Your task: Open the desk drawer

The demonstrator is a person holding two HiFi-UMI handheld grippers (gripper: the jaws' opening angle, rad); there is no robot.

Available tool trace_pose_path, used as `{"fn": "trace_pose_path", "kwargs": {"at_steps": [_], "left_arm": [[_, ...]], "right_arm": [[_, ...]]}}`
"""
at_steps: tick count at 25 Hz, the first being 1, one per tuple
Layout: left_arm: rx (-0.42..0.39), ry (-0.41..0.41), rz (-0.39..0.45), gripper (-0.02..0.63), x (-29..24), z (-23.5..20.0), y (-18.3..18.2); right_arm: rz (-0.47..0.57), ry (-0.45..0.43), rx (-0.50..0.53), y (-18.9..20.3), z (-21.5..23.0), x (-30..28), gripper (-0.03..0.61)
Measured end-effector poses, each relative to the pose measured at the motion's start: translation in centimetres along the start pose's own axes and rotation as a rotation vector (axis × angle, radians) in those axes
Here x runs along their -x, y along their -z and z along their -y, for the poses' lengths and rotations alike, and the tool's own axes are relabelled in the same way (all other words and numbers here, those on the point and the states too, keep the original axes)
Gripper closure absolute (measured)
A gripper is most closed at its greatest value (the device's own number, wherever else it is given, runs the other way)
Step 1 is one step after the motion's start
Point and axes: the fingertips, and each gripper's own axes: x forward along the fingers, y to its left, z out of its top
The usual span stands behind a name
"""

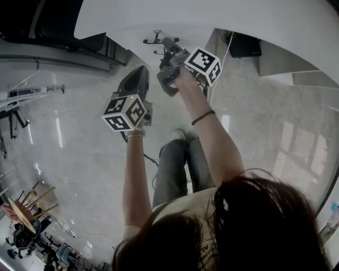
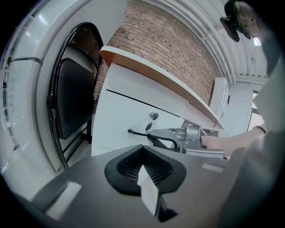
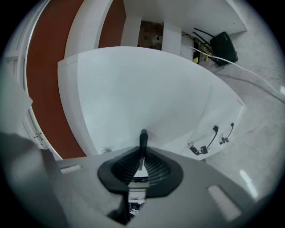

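Below you a glossy pale floor (image 1: 79, 159), your shoe (image 1: 178, 135) planted on it, the white curved desk (image 1: 212, 16) standing at its far side, a black box (image 3: 223, 44) and a white cable (image 3: 254, 73) lying on it far right, a black folding chair (image 2: 73, 98) standing left of the desk

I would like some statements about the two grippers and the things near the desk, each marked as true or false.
1. The right gripper is shut on the black drawer handle. True.
2. The left gripper holds the key. False: its jaws are together on nothing, away from the desk.
3. The key hangs at the lock above the handle. True.
4. The wall behind the desk is green tile. False: it is brick.
5. A black chair stands beside the desk. True.
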Motion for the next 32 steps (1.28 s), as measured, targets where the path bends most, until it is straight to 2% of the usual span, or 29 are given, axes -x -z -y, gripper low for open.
{"fn": "trace_pose_path", "kwargs": {"at_steps": [12,32], "left_arm": [[0.021,0.023,-0.025,0.615,3.3,1.4,1.1],[0.024,0.032,-0.047,0.615,5.1,1.9,0.6]], "right_arm": [[-0.004,0.017,-0.022,3.0,0.3,2.8,0.548],[0.0,0.054,-0.045,4.3,0.7,4.5,0.548]]}}
